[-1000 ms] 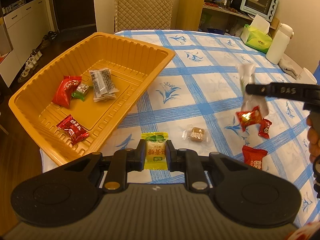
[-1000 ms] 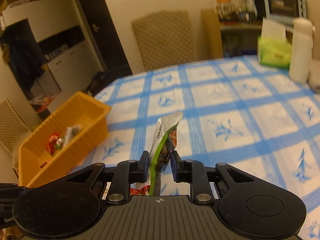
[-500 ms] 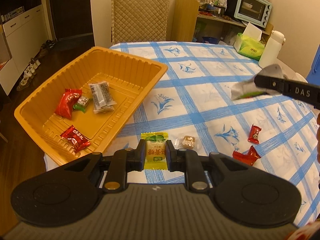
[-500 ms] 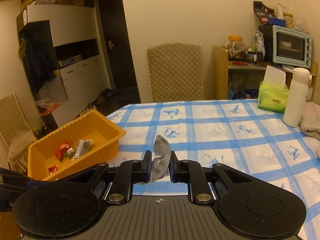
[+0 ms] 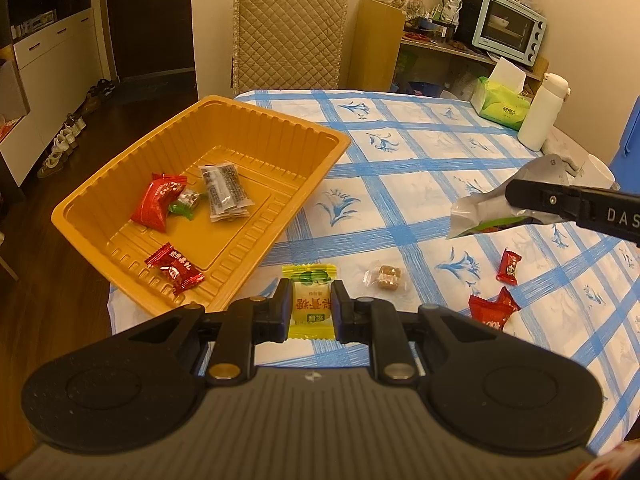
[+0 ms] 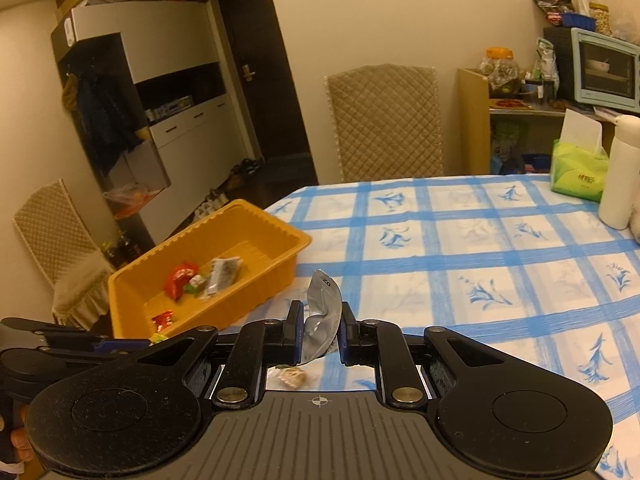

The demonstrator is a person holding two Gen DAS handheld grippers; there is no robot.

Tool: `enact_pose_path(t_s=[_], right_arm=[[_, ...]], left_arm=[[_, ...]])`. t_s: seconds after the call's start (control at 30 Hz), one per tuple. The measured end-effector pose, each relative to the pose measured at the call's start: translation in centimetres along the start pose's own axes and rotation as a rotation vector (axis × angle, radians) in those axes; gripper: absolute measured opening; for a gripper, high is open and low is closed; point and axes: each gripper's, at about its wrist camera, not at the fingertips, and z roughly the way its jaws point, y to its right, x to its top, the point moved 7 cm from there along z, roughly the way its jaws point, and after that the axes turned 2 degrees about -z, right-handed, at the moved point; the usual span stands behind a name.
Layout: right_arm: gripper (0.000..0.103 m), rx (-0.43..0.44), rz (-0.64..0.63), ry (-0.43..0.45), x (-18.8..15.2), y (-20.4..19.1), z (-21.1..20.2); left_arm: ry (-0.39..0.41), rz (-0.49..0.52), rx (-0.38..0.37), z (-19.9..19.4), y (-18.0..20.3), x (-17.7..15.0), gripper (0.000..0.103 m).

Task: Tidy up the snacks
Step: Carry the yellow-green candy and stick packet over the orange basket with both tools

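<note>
An orange tray (image 5: 304, 168) sits at the table's left edge with several wrapped snacks inside; it also shows in the right wrist view (image 6: 256, 216). My left gripper (image 5: 310, 306) is shut on a yellow candy packet (image 5: 311, 304), held above the table just right of the tray's near corner. My right gripper (image 6: 319, 330) is shut on a silver and green snack pouch (image 6: 322, 316), held in the air above the table; the pouch also shows in the left wrist view (image 5: 500, 210). A clear-wrapped brown candy (image 5: 386, 276) and red candies (image 5: 508, 266) (image 5: 490, 312) lie on the tablecloth.
A blue-checked tablecloth (image 5: 420, 160) covers the table. A tissue box (image 5: 502, 106) and a white bottle (image 5: 540, 112) stand at the far right. A quilted chair (image 5: 288, 36) is behind the table. Shelves with a toaster oven (image 5: 508, 26) are beyond.
My right gripper has lifted the pouch off the table and carried it up and leftward toward the tray. My left gripper has risen slightly, still holding the yellow candy.
</note>
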Motion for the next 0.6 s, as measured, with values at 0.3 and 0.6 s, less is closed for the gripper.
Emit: enact_pose_path(t_s=[0.3, 0.6], right_arm=[[0.017, 0.029, -0.017, 0.010, 0.6, -2.4, -0.1], [0.017, 0.064, -0.048, 0.022, 1.7, -5.1, 0.4]], left_arm=[[0.027, -0.009, 0.006, -1.5, -1.6, 0.4, 0.018], [0.060, -0.005, 0.017, -2.5, -3.4, 1.7, 0.018]])
